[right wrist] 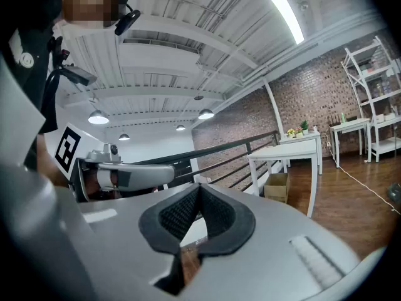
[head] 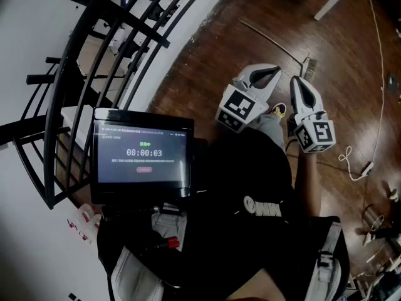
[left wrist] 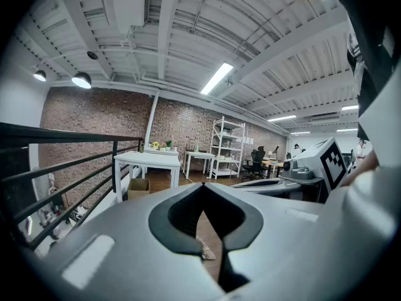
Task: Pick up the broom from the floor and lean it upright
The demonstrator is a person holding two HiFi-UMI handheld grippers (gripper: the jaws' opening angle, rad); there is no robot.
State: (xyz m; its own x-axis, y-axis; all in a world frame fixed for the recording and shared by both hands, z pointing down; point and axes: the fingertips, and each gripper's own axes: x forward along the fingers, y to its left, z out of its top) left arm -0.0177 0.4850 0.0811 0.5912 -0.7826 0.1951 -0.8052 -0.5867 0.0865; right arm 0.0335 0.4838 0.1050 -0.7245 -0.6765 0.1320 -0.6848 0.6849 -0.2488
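Both grippers are held out in front, nearly level, and nothing is carried by either: the left gripper [head: 274, 74] is seen with its jaws pressed together and empty, and the same is seen of the right gripper [head: 296, 81]. Down on the wooden floor [head: 200, 80] the broom [head: 276, 42] is laid flat, below and ahead of both tips, touched by neither. Its long axis is set diagonally: the bristle head [head: 311, 68] is at the near end, just beyond the right gripper in the head view, while the thin handle [head: 260, 33] is stretched away up and left toward the black railing [head: 55, 111]. The right gripper is judged nearer the head end, the left better placed for the handle.
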